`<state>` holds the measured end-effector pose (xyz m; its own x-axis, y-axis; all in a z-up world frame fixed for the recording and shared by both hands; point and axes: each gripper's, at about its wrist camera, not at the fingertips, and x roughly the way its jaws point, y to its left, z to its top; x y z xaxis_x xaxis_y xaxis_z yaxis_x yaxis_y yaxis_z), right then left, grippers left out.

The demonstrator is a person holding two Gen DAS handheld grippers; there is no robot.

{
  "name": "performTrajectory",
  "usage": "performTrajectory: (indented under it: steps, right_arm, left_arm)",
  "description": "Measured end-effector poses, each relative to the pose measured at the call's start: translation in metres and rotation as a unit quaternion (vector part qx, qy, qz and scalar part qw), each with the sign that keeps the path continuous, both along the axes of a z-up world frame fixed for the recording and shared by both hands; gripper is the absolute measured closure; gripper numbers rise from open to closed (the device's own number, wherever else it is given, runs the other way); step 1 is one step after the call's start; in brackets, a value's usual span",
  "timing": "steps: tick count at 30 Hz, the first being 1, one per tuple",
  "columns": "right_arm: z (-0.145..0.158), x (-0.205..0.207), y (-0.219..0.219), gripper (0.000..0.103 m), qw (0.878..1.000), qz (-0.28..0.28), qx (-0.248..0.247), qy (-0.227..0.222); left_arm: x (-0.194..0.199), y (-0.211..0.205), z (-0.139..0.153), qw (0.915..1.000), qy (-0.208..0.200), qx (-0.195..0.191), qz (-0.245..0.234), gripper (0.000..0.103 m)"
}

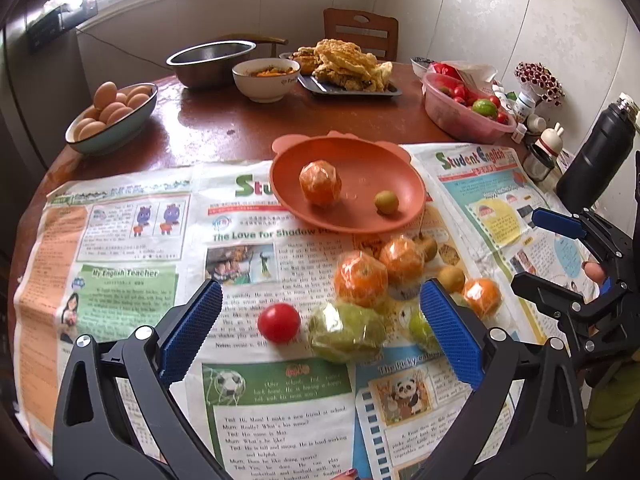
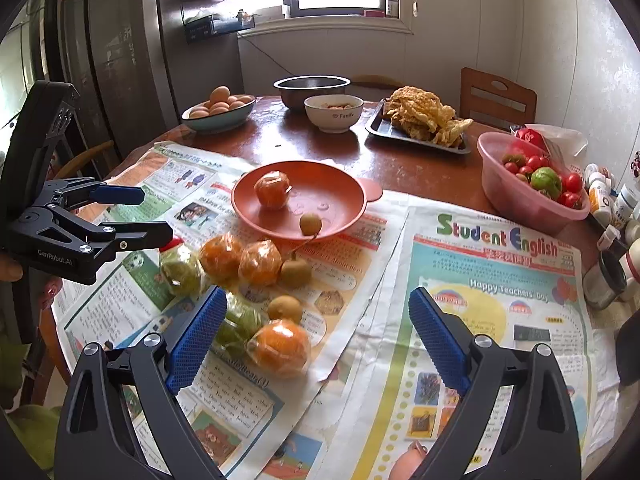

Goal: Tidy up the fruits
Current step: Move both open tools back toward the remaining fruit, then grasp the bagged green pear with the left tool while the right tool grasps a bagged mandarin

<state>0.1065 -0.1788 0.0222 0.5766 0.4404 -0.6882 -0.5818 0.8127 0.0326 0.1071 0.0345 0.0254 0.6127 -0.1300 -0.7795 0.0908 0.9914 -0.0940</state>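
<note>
An orange plate (image 1: 360, 160) (image 2: 340, 196) sits on newspaper and holds a wrapped orange (image 1: 320, 183) (image 2: 272, 189) and a small brown fruit (image 1: 386, 201) (image 2: 310, 224). In front of it lie several wrapped oranges (image 1: 360, 278) (image 2: 280, 346), a wrapped green fruit (image 1: 346, 332) (image 2: 180, 268), a red tomato (image 1: 279, 322) and small brown fruits (image 2: 285, 308). My left gripper (image 1: 320, 320) is open and empty, with the tomato and green fruit between its fingers. My right gripper (image 2: 316, 332) is open and empty just above the nearest orange; it also shows in the left wrist view (image 1: 532, 248).
On the round wooden table (image 1: 224, 120) stand a bowl of eggs (image 1: 114, 116), a steel bowl (image 1: 210, 60), a white bowl (image 1: 266, 78), a tray of fried food (image 1: 348, 68) and a pink tub of tomatoes (image 1: 464, 108). A black flask (image 1: 600, 156) and small bottles (image 2: 608, 200) stand at the right.
</note>
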Motion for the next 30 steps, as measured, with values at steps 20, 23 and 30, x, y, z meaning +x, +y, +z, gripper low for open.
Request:
performTrajectory:
  steps: [20,23,30]
  right_arm:
    - [-0.030,-0.017,-0.005,0.011,0.999,-0.012,-0.016,0.029]
    - [-0.036,-0.017,-0.006,0.012,0.999,-0.014,-0.019,0.035]
    - [-0.044,-0.014,-0.002,0.032,0.999,-0.005,-0.021,0.044]
  left_arm:
    - [-0.020,-0.004,-0.034,0.9993,0.036,-0.008,-0.001,0.010]
    - [-0.022,-0.003,-0.038,0.9992,0.038,-0.014,-0.002,0.010]
    - [-0.022,-0.006,-0.043,0.9988,0.040,-0.025,-0.013,0.018]
